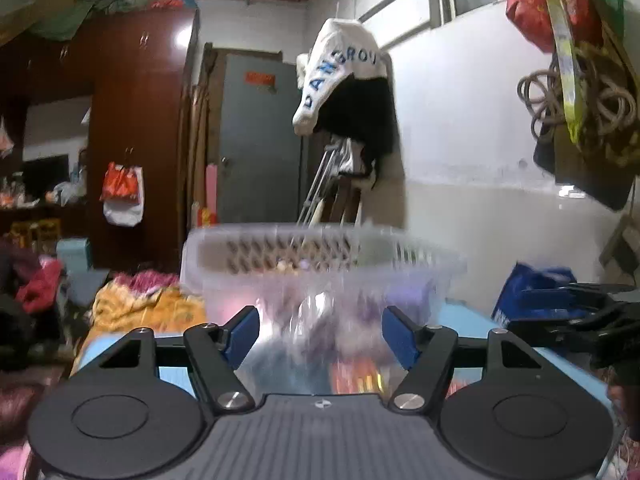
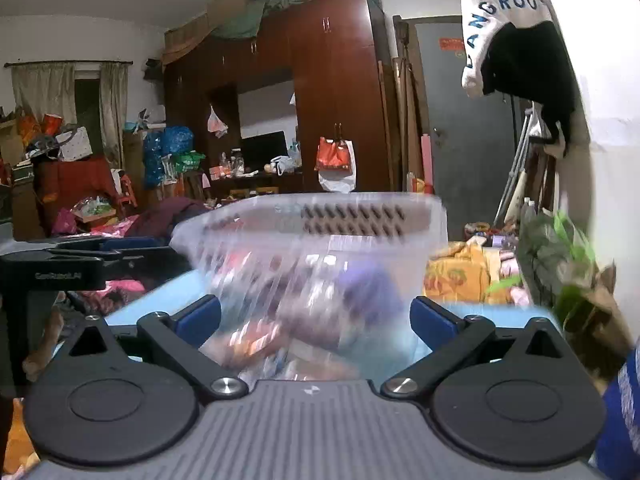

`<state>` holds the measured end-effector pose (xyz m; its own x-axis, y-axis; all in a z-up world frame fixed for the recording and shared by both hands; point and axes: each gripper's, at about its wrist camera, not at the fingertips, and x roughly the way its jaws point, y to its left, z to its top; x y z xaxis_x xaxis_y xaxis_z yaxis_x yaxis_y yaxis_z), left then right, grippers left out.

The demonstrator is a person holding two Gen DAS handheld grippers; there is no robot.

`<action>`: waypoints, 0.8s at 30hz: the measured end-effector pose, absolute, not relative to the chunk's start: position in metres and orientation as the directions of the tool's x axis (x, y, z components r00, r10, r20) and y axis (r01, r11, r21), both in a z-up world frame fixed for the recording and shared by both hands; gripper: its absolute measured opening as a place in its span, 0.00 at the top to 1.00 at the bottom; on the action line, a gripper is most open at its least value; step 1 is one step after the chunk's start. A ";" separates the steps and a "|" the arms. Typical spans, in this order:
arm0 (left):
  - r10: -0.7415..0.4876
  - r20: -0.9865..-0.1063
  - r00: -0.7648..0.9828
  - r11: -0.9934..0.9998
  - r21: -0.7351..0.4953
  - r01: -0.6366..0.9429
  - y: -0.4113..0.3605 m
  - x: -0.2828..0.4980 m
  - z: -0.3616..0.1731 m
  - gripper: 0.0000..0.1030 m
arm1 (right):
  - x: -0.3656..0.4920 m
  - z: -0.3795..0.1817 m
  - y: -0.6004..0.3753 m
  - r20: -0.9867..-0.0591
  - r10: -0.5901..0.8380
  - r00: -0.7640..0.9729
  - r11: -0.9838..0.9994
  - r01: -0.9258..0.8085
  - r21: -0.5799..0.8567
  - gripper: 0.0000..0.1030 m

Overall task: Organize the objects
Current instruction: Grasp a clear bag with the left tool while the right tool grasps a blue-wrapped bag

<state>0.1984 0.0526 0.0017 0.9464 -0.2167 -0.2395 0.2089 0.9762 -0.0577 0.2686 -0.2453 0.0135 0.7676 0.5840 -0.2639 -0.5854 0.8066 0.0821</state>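
A clear plastic basket (image 1: 320, 248) with a perforated rim stands on a light blue table (image 1: 468, 324); blurred colourful items show through its wall. My left gripper (image 1: 320, 334) is open, its blue pads (image 1: 242, 334) on either side of the basket's near wall, empty. In the right wrist view the same basket (image 2: 320, 224) is straight ahead on the table (image 2: 500, 316). My right gripper (image 2: 316, 320) is open and empty, pads (image 2: 430, 322) spread wide just short of the basket. The right gripper shows at the left view's right edge (image 1: 576, 312); the left gripper shows at the right view's left edge (image 2: 80, 264).
A blue bag (image 1: 528, 292) lies right of the basket. A green plant (image 2: 560, 256) stands at the table's right. Yellow cloth (image 1: 148, 308) and clothes pile beyond the table. A dark wardrobe (image 2: 332, 100), grey door (image 1: 260, 140) and hanging clothes (image 1: 348, 80) are behind.
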 end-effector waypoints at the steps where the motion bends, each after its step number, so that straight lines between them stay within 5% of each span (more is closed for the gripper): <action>1: -0.193 -0.256 0.947 0.981 -0.063 0.182 0.052 0.194 -0.006 0.31 | 0.262 0.008 -0.248 -0.247 0.595 0.765 0.801 -0.589 0.107 0.00; 4: -0.174 -0.294 0.940 0.984 -0.091 0.154 0.052 0.184 -0.023 0.31 | 0.262 0.002 -0.242 -0.280 0.620 0.733 0.782 -0.604 0.151 0.20; 9: -0.229 -0.337 0.913 0.973 -0.081 0.214 0.040 0.186 -0.033 0.31 | 0.269 -0.005 -0.227 -0.338 0.632 0.697 0.765 -0.631 0.127 0.34; 11: -0.233 -0.363 0.902 0.972 -0.064 0.226 0.035 0.193 -0.036 0.31 | 0.274 -0.010 -0.221 -0.369 0.633 0.680 0.761 -0.636 0.132 0.48; 14: -0.239 -0.401 0.884 0.971 -0.079 0.227 0.037 0.198 -0.046 0.32 | 0.270 -0.018 -0.222 -0.382 0.625 0.681 0.767 -0.626 0.139 0.54; 16: -0.263 -0.415 0.871 0.965 -0.116 0.236 0.042 0.201 -0.049 0.64 | 0.266 -0.018 -0.227 -0.369 0.632 0.682 0.766 -0.622 0.161 0.55; 24: -0.282 -0.344 0.895 0.958 -0.146 0.246 0.048 0.192 -0.051 0.66 | 0.253 -0.023 -0.243 -0.312 0.624 0.717 0.781 -0.593 0.198 0.57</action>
<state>0.1916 0.0484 -0.0505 0.8954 -0.2823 -0.3443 0.2459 0.9582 -0.1463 0.2530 -0.2435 -0.0234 0.7167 0.6237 -0.3121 -0.5929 0.7805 0.1982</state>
